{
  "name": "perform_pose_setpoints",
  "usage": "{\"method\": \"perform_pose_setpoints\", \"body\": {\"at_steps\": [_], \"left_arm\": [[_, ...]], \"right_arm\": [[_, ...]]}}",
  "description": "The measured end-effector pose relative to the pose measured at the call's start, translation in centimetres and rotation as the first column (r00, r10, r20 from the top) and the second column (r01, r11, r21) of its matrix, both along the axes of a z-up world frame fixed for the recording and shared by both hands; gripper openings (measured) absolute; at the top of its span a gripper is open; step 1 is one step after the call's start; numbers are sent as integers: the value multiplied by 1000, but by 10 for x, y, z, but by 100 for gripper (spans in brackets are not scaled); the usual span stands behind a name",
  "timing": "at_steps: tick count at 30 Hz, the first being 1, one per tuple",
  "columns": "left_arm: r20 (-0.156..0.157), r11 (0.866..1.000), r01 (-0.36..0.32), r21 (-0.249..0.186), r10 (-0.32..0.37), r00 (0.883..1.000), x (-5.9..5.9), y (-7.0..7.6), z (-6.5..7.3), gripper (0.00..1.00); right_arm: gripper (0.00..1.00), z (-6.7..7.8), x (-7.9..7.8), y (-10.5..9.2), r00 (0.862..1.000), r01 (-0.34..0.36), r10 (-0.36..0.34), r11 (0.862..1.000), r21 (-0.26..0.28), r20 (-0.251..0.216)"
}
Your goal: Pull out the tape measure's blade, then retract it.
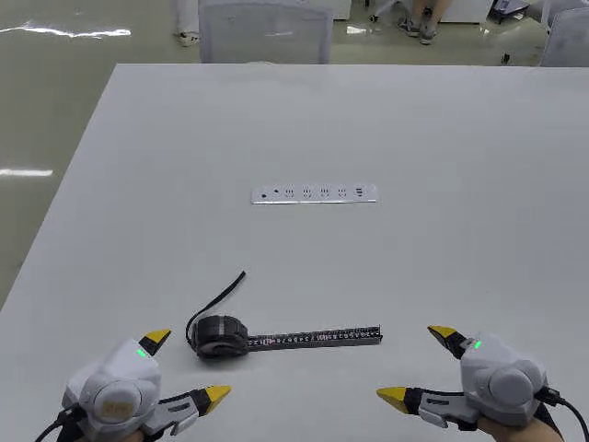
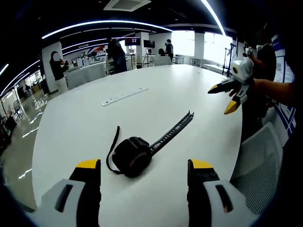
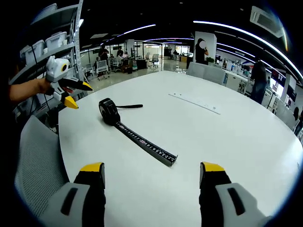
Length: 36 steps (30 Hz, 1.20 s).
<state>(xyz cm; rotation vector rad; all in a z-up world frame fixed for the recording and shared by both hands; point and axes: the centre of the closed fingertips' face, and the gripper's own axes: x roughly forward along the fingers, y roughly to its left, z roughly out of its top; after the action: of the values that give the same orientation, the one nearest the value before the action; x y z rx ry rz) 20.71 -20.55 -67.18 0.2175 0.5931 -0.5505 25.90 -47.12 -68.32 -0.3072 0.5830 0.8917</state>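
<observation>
Tongs left point(image 1: 187, 366) and tongs right point(image 1: 418, 364) hover agape, flanking extended tape measure point(image 1: 219, 335).

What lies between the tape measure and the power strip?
Bare white table, in the head view; only the black strap of the tape measure reaches partway.

Ahead of the yellow-tipped jaws lie a black tape measure point(image 1: 219, 335), its dark, white-marked blade point(image 1: 317, 339) and a white power strip point(image 1: 314, 193) on the plain white counter point(image 1: 414, 120).

A broad white matte table point(image 1: 460, 129) bears a flat white power strip point(image 1: 314, 193) at 12 o'clock — and a round black tape measure point(image 1: 219, 335) at 7 o'clock, its marked blade point(image 1: 317, 339) stretched toward 3 o'clock.
</observation>
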Motion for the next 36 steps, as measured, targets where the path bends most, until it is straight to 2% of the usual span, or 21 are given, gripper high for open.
{"method": "perform_pose_setpoints", "body": {"at_steps": [4,7,11,15,24,29,36], "left_arm": [[-1,999,-48,-23,47,999,-5,-2,-1,76],[-3,998,-51,-21,51,999,-10,-5,-2,76],[4,998,-54,-19,54,999,-14,-10,-1,79],[13,996,-80,-34,80,997,-16,-15,1,83],[33,985,-163,-58,166,986,-19,-18,8,92],[33,981,-184,-58,187,982,-20,-21,7,99],[27,978,-198,-73,200,979,-20,-23,7,99]], "right_arm": [[86,3,-6,2,1000,18,-18,1000,5,7],[87,2,-10,3,1000,26,-26,1000,3,4],[89,6,-11,4,999,52,-52,998,31,6],[91,6,-14,5,997,72,-73,997,37,5],[93,8,-22,16,996,87,-88,995,48,8],[94,9,-24,20,995,98,-98,994,56,2],[96,7,-28,24,996,93,-93,995,42,8]]}}
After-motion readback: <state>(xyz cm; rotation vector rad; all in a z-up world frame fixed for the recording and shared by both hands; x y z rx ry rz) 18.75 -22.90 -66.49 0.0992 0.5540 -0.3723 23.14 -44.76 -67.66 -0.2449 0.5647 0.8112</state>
